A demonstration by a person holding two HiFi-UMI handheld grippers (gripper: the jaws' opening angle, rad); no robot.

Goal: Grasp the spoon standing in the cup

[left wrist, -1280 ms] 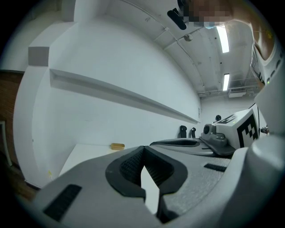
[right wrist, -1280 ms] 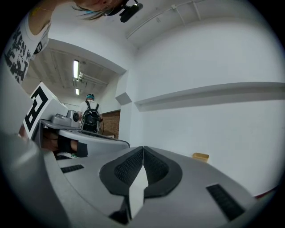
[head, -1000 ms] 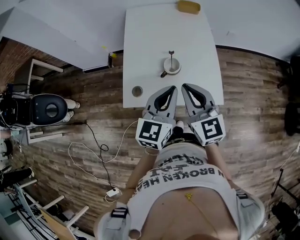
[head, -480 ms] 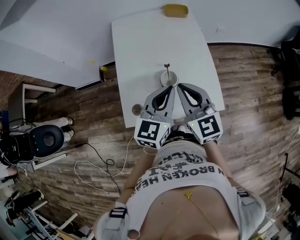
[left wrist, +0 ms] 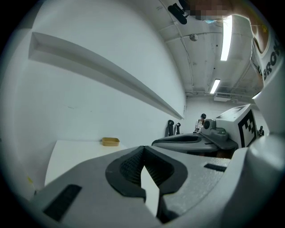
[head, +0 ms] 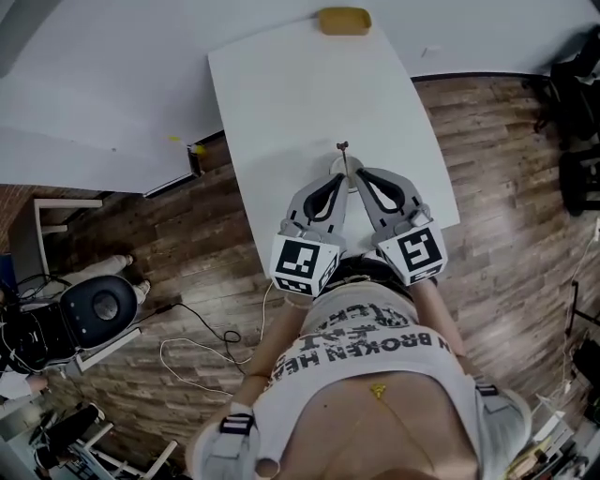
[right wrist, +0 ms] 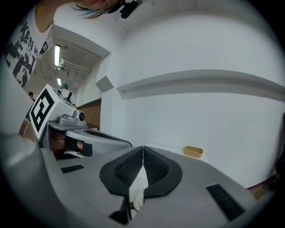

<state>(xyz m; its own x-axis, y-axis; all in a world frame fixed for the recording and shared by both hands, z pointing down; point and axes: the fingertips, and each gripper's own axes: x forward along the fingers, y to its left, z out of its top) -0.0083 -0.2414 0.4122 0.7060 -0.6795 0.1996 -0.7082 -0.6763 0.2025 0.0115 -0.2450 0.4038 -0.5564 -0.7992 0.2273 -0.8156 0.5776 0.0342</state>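
We are holding both grippers side by side over the near half of the white worktop (head: 300, 103), pointing them away from our body toward the far wall. The left gripper (head: 343, 178) is showing its jaws pressed together at the tips with nothing between them. The right gripper (head: 367, 174) is likewise closed and empty. We judge that they are being carried closed simply for the approach, so one of them will need to spread before any grasp.

The cup (head: 338, 166) is sitting near the worktop's middle, right at the two tips and largely covered by them. The spoon (head: 344, 156) is standing in it, propped by the cup's wall, with its handle rising between the two tips but clear of both. That upright pose is leaving the upper handle free, which is probably why we are bringing the grippers in low and nearly level: jaws closing sideways would meet the handle squarely.

A tan tray (head: 344, 21) is lying at the far edge, well apart from the cup and out of our way.
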